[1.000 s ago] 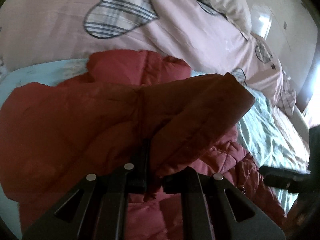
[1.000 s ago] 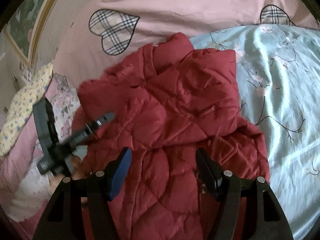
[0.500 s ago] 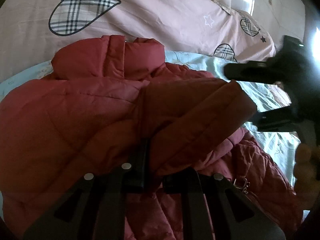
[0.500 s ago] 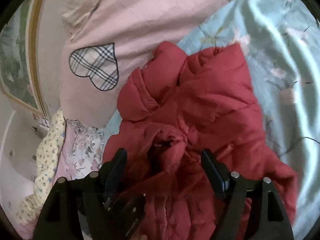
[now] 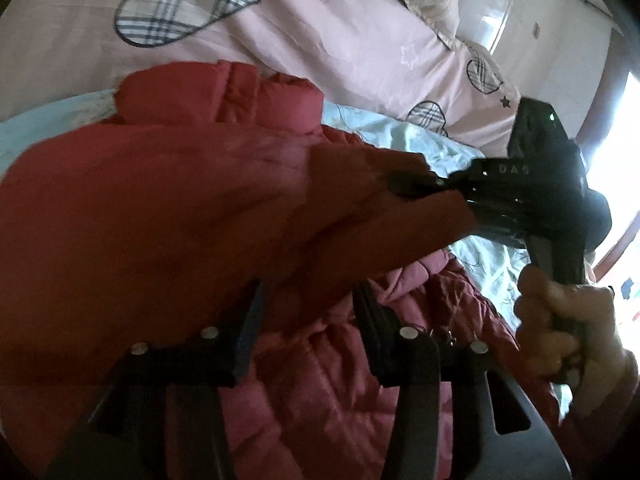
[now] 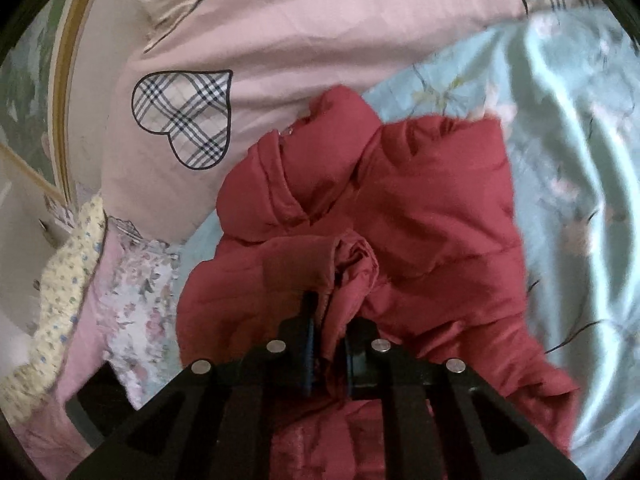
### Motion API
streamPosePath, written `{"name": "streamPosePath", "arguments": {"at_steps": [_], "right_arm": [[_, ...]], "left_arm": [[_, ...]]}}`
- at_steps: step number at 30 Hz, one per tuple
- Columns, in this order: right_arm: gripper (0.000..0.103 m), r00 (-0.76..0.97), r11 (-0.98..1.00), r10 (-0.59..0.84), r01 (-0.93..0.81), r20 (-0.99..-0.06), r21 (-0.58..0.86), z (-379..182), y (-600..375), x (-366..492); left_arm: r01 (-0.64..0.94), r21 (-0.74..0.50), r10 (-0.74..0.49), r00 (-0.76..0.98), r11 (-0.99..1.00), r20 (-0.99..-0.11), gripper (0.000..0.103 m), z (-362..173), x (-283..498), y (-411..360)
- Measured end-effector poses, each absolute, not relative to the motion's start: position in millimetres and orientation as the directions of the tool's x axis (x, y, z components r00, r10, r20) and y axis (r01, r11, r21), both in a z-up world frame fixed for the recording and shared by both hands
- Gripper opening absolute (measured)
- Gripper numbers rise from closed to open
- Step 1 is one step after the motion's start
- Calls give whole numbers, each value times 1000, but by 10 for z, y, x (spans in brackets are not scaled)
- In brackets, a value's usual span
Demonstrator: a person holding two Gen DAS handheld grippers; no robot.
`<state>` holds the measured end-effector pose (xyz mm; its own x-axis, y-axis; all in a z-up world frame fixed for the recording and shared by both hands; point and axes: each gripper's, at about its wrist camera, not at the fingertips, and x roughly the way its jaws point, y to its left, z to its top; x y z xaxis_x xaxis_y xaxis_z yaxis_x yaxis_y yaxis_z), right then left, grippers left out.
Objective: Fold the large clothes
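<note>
A red quilted jacket lies on the bed, collar toward the pink duvet. It also fills the left wrist view. My left gripper is open, its jaws spread with the jacket's sleeve lying loose between and above them. My right gripper is shut on the sleeve's cuff end. In the left wrist view the right gripper comes in from the right, held by a hand, its fingers closed on the sleeve tip.
A pink duvet with plaid hearts lies behind the jacket. A light blue floral sheet spreads to the right. Floral and yellow bedding is piled at the left. A bright window is at the far right.
My left gripper has opened and let go of the sleeve. My right gripper has come in and shut on the sleeve's cuff end.
</note>
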<state>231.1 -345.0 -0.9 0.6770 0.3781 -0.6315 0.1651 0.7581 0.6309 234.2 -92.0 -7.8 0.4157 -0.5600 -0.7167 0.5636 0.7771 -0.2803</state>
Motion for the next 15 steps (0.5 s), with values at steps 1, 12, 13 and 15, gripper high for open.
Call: {"name": "streamPosePath", "arguments": {"at_steps": [1,12,13,15], "right_arm": [[10,681,789,342,166,-647,592,37,-3459,2288],[10,650,914,182,165,-738,371,-140,-3468,2331],[12,647,914,181,167,-741,370,-176,-3467,2335],[16,644,911,184,172,-743,375,-206,-3465,2329]], "left_arm": [[556,-263,-545,434,789,-717,45,-26,2346,-836],[373,-257,-432,528,891,-731,45,103,3001,-76],[351,-257,-415,513,900,-752,45,10,3087,-35],[335,-256,-400,488,907,-776,45,-129,3171,-12]]}}
